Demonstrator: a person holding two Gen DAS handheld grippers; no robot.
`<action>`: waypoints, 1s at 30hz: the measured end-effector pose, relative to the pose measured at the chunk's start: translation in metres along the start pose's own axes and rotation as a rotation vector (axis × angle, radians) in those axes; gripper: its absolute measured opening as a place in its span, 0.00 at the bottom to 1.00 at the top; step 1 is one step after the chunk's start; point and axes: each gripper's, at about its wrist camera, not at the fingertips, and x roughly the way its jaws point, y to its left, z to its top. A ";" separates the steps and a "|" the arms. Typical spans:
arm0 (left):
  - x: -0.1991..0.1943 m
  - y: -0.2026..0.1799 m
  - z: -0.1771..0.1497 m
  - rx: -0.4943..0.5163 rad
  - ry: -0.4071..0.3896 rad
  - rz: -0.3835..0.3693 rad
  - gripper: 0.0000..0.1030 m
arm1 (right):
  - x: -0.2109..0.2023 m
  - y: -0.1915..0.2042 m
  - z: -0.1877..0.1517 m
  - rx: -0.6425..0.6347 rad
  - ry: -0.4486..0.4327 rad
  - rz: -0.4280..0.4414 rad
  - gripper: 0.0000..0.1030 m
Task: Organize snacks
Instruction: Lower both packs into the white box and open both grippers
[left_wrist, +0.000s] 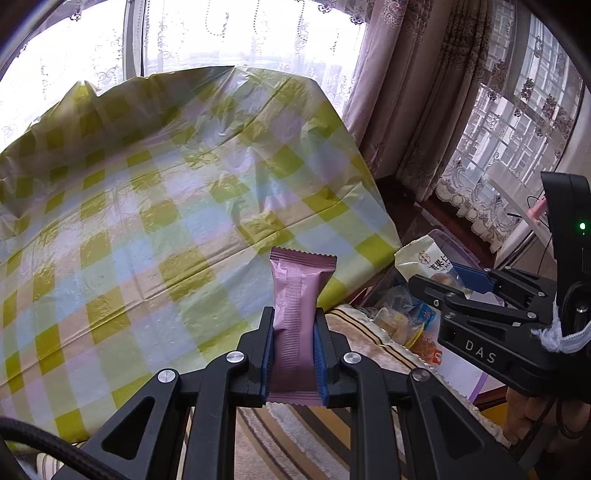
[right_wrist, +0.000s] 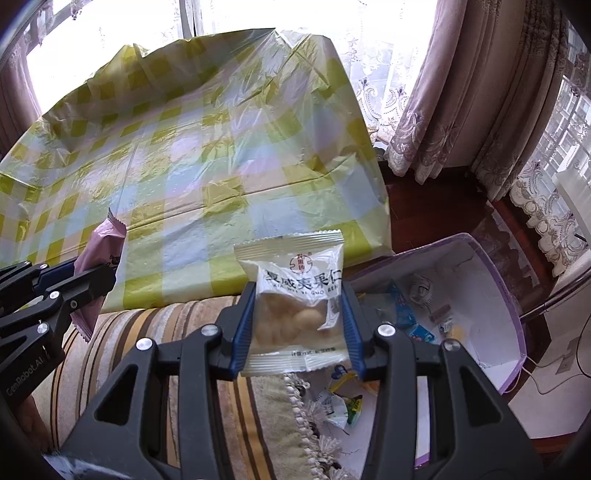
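Note:
My left gripper (left_wrist: 293, 325) is shut on a pink snack bar (left_wrist: 299, 314), held upright above the near edge of the checked tablecloth (left_wrist: 147, 221). The pink bar also shows in the right wrist view (right_wrist: 98, 269), in the left gripper (right_wrist: 92, 280). My right gripper (right_wrist: 299, 317) is shut on a white nut snack packet (right_wrist: 295, 295), held over the striped cushion edge. That packet (left_wrist: 424, 262) and the right gripper (left_wrist: 439, 284) show at the right of the left wrist view. A purple-rimmed box (right_wrist: 513, 295) with several loose snacks lies below right.
A table with a green-and-white checked plastic cloth (right_wrist: 184, 177) fills the view ahead. A striped cushion with a fringe (right_wrist: 166, 332) lies under the grippers. Curtains (right_wrist: 461, 92) and windows stand behind and to the right. Cables lie on the floor (right_wrist: 554, 373).

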 end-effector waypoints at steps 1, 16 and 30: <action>-0.001 -0.006 -0.001 0.010 0.000 -0.005 0.19 | -0.003 -0.005 -0.002 0.006 -0.003 -0.007 0.46; 0.002 -0.067 -0.010 0.091 0.041 -0.095 0.19 | -0.015 -0.074 -0.034 0.114 -0.001 -0.071 0.46; 0.023 -0.113 -0.015 0.122 0.116 -0.184 0.19 | -0.007 -0.119 -0.057 0.188 0.036 -0.184 0.46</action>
